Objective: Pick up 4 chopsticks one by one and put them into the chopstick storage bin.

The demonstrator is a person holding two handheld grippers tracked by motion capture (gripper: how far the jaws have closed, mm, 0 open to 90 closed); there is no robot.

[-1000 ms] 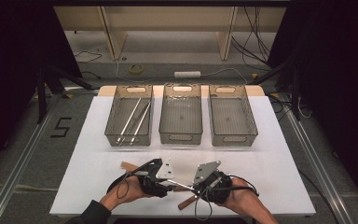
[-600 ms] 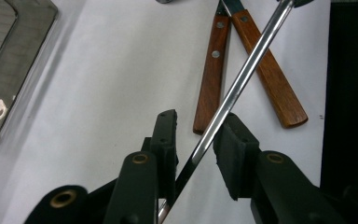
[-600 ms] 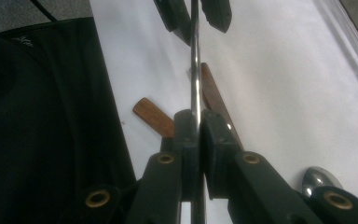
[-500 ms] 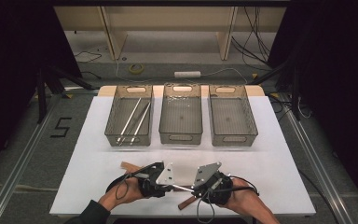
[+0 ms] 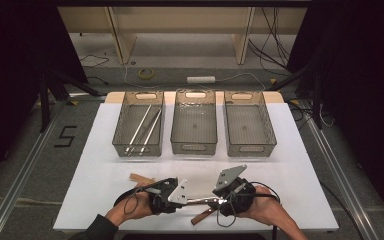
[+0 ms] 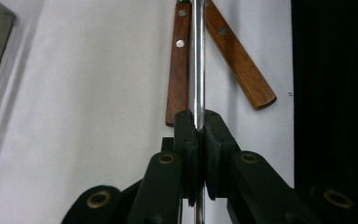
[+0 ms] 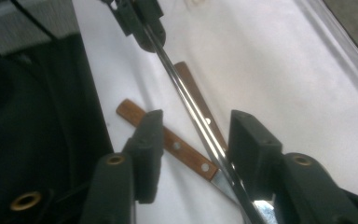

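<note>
Item: steel utensil (image 6: 198, 56), held level just above the bench (image 5: 105, 165) near its front edge, pinched in my left gripper (image 6: 199, 122). My right gripper (image 7: 196, 154) has just been opening, the steel shaft between its spread pads. Risk: one narrow pinch may let it pivot onto the wooden-handled knives (image 7: 168, 140) beneath.

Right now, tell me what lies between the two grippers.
A slim metal utensil spans the gap in the high view: left gripper clamps it, right gripper stands open around it.

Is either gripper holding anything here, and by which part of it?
The left gripper is shut on a thin shiny metal rod, part-way along its length. The right gripper jaws have just opened around the same rod, no longer clamping it.
</note>
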